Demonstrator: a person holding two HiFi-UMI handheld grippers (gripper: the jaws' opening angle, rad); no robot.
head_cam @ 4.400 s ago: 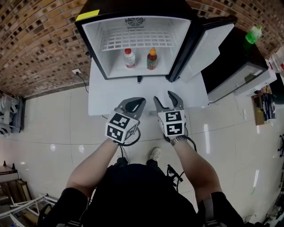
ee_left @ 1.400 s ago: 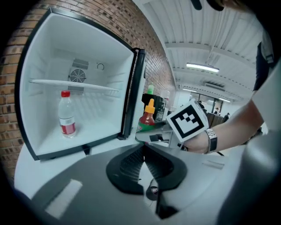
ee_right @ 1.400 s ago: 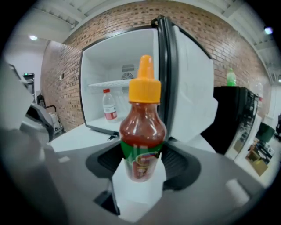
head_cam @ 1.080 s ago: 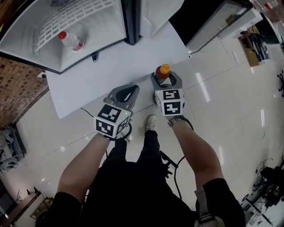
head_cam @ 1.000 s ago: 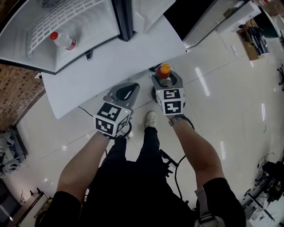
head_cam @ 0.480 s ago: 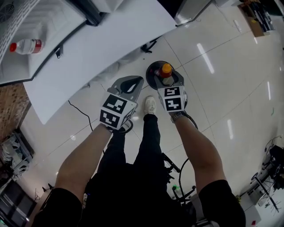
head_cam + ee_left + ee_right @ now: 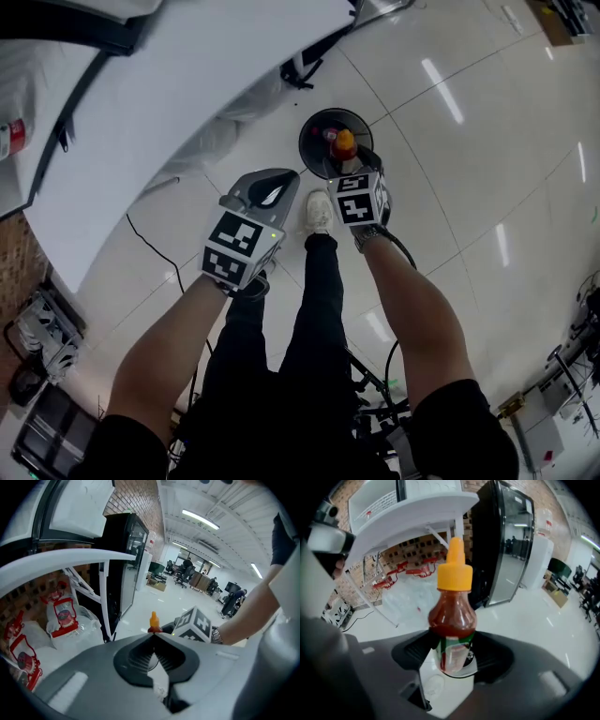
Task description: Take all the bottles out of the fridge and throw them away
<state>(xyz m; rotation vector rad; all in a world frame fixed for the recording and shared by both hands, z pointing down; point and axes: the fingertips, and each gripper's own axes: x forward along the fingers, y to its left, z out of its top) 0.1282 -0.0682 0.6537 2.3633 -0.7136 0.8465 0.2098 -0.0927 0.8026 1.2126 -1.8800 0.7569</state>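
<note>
Bottle over the bin, ready to drop

The step in hand is the throwing away. The right gripper (image 7: 348, 161) is clamped on the bottle (image 7: 344, 143), a red sauce bottle with an orange cap, its jaws spread wide round the labelled lower body and pressing on both sides. In the head view the bottle hangs upright above the round black bin (image 7: 306, 141) on the floor, inside the ring of its rim. The left gripper (image 7: 278, 181) sits beside it with its jaw tips together and nothing between them.

The next move looks simple: spread the right jaws so the bottle falls straight in, keeping it over the middle of the opening. The job is not finished, since a second bottle (image 7: 9, 137) with a red cap lies in the fridge (image 7: 80, 33) at the far left edge, so a return trip is called for
</note>
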